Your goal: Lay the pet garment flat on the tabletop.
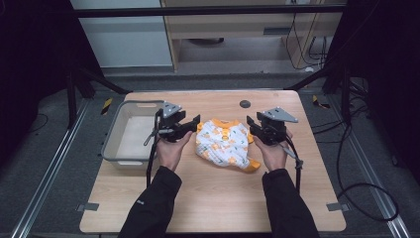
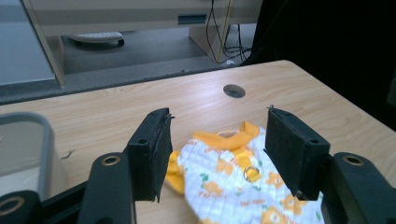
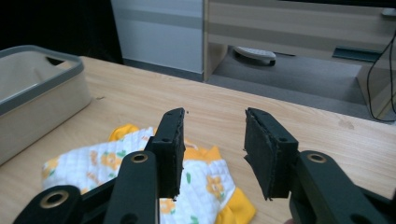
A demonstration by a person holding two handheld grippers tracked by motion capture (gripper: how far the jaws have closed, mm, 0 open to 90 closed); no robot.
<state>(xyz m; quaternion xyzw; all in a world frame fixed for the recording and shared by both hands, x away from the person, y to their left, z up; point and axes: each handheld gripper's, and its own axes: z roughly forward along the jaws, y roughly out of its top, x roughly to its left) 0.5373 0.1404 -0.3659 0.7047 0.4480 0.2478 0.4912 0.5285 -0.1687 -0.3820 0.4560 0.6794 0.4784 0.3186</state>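
A small white garment [image 1: 224,143] with orange flowers and orange trim lies folded on the wooden table [image 1: 218,203] between my two grippers. My left gripper [image 1: 196,122] hovers just left of it, jaws open and empty. My right gripper [image 1: 250,124] hovers just right of it, jaws also open and empty. In the left gripper view the garment [image 2: 233,179] lies below and beyond the open left gripper [image 2: 217,154], with a small metal ring on the cloth. In the right gripper view the garment [image 3: 116,161] lies to the lower left, partly behind the open right gripper [image 3: 212,154].
A grey plastic bin [image 1: 130,133] stands at the table's left, right behind my left hand, and its rim [image 2: 28,122] shows in the left gripper view. A round cable hole [image 1: 244,103] sits near the far edge. Cables trail on the floor at right.
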